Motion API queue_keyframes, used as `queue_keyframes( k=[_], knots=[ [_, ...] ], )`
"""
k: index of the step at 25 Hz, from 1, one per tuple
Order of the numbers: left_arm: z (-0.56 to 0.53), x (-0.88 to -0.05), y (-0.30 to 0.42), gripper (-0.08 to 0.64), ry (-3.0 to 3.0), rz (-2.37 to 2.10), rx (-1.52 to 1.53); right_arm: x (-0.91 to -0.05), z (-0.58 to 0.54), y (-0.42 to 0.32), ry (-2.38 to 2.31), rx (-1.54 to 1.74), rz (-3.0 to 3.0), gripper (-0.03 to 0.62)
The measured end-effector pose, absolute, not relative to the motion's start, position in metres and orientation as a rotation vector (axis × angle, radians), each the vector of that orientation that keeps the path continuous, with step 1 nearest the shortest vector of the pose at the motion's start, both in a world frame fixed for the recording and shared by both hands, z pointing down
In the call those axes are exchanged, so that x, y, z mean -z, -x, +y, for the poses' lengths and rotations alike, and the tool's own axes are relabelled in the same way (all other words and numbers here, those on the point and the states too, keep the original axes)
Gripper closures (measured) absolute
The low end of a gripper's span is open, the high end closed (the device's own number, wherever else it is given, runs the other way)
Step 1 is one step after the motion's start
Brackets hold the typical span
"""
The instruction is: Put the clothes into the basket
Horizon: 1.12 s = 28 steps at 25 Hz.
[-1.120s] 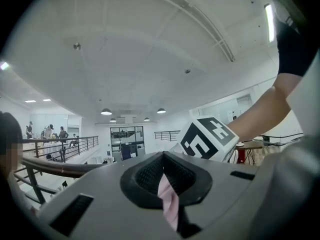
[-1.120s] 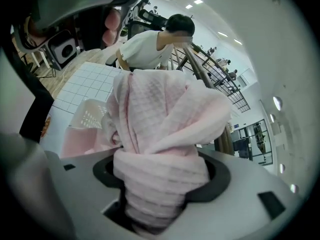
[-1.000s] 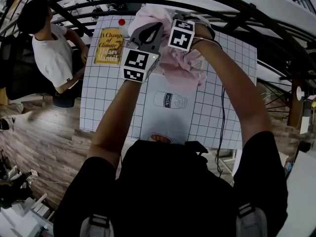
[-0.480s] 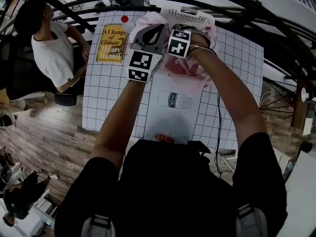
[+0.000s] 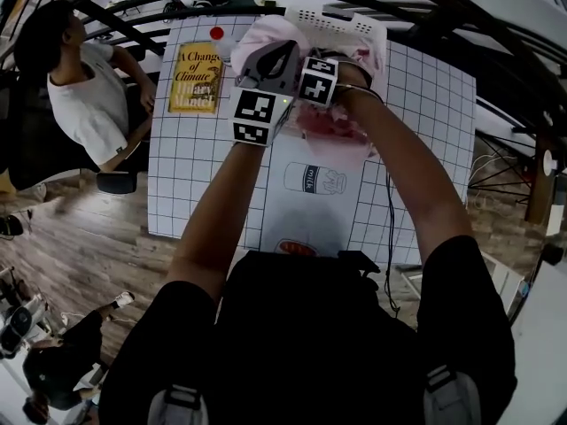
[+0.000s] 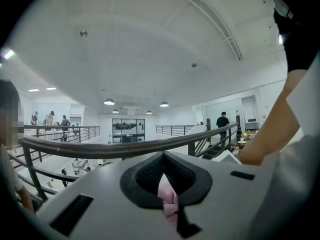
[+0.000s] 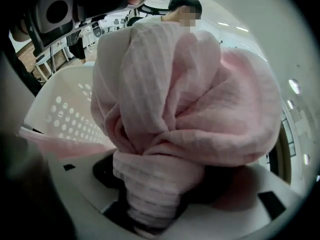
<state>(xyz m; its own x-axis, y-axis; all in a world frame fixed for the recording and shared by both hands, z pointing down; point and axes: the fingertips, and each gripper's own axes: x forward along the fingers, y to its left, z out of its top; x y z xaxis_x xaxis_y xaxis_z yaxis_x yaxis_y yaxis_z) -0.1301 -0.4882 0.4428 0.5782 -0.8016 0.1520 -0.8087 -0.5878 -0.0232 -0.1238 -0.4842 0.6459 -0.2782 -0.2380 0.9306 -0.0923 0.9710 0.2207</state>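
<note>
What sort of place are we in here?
Probably a mezzanine in a large open workspace or lab: a metal railing runs along the edge, round ceiling lights hang high, and a grid-marked table stands here.

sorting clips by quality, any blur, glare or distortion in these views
Head view: torso very dark, edges curved. Left gripper view: fisheye bows the railing, corners black. Right gripper view: cloth fills the frame, softest at the bottom.

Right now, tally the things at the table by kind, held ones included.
Clothes: 2 (pink garment, white milk-print garment)
Basket: 1
Book: 1
Red-capped item: 1
Total: 5
</note>
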Motion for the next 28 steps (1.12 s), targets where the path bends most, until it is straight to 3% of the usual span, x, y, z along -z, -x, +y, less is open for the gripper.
queue_keyframes(
  k=[23,28],
  knots=[
    [-0.504,-0.444,0.139,0.557,-2.729,-1.411,-0.099,-0.761,-0.478,0.122,-0.091,0.04,-1.796,0.27],
    [-0.505,-0.443,0.141,0.557,-2.733,-1.415,-0.094,-0.767,-0.477,0.123,-0.085,0.047,-1.809,0.242]
  ],
)
